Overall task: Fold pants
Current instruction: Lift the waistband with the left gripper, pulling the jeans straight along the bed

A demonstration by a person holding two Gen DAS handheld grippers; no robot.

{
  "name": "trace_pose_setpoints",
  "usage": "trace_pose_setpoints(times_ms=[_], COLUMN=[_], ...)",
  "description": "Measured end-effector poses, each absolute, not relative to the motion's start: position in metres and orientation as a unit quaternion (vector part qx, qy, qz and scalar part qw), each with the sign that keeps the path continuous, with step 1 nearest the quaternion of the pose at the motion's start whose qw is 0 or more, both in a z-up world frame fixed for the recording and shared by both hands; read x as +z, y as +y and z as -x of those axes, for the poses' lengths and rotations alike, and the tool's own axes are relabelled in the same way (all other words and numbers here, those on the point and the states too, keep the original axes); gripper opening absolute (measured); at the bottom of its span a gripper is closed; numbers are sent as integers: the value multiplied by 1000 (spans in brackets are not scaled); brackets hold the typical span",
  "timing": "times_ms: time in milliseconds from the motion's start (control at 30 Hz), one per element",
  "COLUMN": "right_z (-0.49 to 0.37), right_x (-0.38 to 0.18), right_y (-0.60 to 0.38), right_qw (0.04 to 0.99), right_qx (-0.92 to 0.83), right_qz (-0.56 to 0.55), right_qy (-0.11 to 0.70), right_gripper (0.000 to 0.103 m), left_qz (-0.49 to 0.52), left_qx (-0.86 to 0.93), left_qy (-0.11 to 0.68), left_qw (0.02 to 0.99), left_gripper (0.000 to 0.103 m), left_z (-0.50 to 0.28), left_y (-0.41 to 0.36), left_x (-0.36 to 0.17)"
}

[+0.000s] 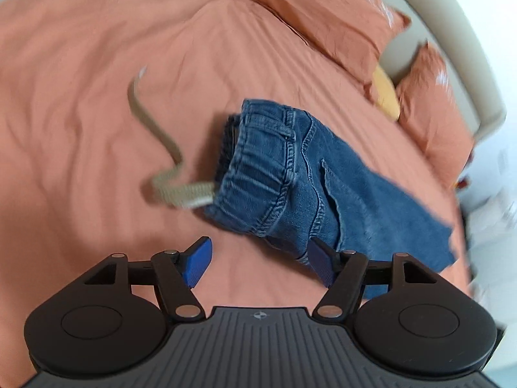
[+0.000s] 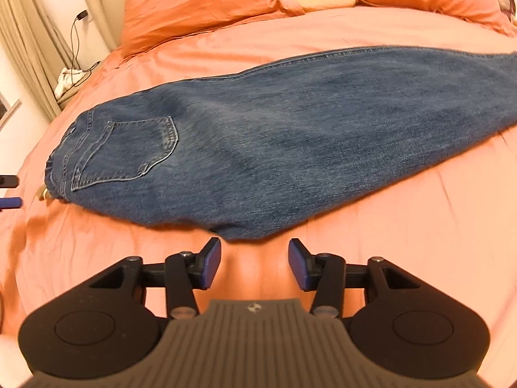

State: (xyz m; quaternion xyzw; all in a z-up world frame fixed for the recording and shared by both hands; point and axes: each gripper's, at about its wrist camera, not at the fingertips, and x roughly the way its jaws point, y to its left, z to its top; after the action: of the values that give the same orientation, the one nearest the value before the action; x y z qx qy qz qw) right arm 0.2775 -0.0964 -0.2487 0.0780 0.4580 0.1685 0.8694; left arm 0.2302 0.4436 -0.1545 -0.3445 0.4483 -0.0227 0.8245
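the jeans [image 2: 258, 135] lie folded leg-on-leg ahead of both tools; left gripper [image 1: 260, 263] and right gripper [image 2: 255, 266] are spread, empty; crosswise folds remain.

Salmon-covered bed [image 2: 404, 220], blue jeans [image 2: 290, 135] flat on it, pillows [image 2: 200, 3] at head
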Motion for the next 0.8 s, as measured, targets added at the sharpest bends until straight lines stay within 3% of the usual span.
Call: trace_pose_setpoints(times_ms=[333, 633, 700, 733, 767, 800], right_z=[-277, -272, -271, -272, -271, -273], right_x=[-251, -253, -256, -258, -261, -265], right_y=[-88, -77, -73, -70, -68, -65], right_qw=[873, 878, 877, 876, 875, 874], right_qx=[163, 201, 215, 221, 226, 228], right_qz=[-70, 0, 24, 37, 50, 63], right_qy=[454, 434, 430, 427, 425, 424], right_gripper=[45, 47, 48, 49, 53, 55], left_qz=[559, 553, 530, 513, 491, 468], left_qx=[2, 44, 60, 76, 95, 106], left_qy=[306, 306, 316, 328, 343, 354], left_qw=[770, 773, 784, 789, 795, 803], left_gripper=[86, 91, 83, 66, 56, 53], left_z=[-222, -259, -266, -270, -275, -278], left_y=[449, 431, 425, 422, 418, 413], left_x=[-223, -251, -248, -243, -239, -232])
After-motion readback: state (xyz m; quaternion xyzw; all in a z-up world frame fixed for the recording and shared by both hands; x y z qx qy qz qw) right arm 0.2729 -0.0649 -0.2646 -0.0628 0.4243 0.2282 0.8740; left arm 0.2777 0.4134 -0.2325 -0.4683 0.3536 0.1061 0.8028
